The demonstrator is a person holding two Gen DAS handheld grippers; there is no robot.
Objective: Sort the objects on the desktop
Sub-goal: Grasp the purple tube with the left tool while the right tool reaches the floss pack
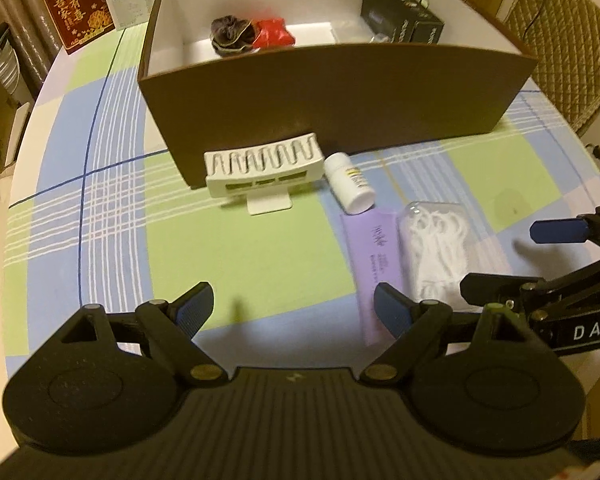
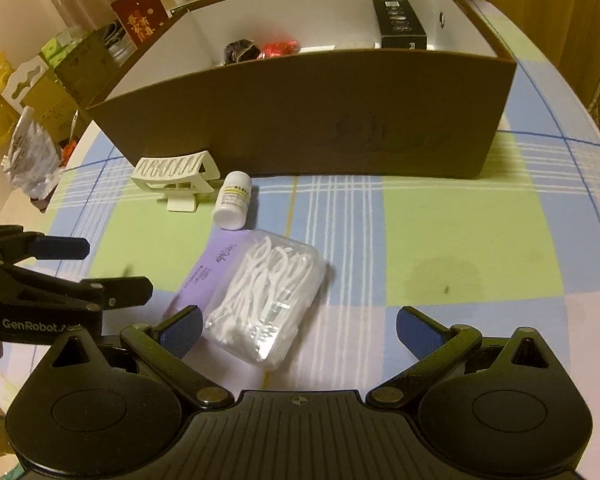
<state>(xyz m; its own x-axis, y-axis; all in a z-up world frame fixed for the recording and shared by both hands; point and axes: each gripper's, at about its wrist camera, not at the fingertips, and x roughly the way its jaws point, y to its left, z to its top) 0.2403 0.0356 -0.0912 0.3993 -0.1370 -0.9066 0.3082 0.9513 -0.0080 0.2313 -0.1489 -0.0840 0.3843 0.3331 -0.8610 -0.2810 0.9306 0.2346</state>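
Observation:
On the checked tablecloth lie a clear box of white floss picks (image 2: 266, 300) (image 1: 436, 248), a purple packet (image 2: 208, 268) (image 1: 374, 264) under its left side, a white pill bottle (image 2: 234, 200) (image 1: 350, 186) on its side and a white slotted rack (image 2: 176, 176) (image 1: 264, 168). My right gripper (image 2: 300, 334) (image 1: 520, 260) is open above the floss box, which sits by its left finger with the pads not pressing. My left gripper (image 1: 294, 310) (image 2: 100, 270) is open over bare cloth left of the packet.
A large brown box (image 1: 340, 100) (image 2: 300, 120) with white inside stands behind the items. It holds a dark scrunchie (image 1: 230, 34), a red item (image 1: 272, 32) and a black carton (image 1: 400, 12). A padded chair (image 1: 560, 40) is at the right, cartons and bags (image 2: 40, 120) at the left.

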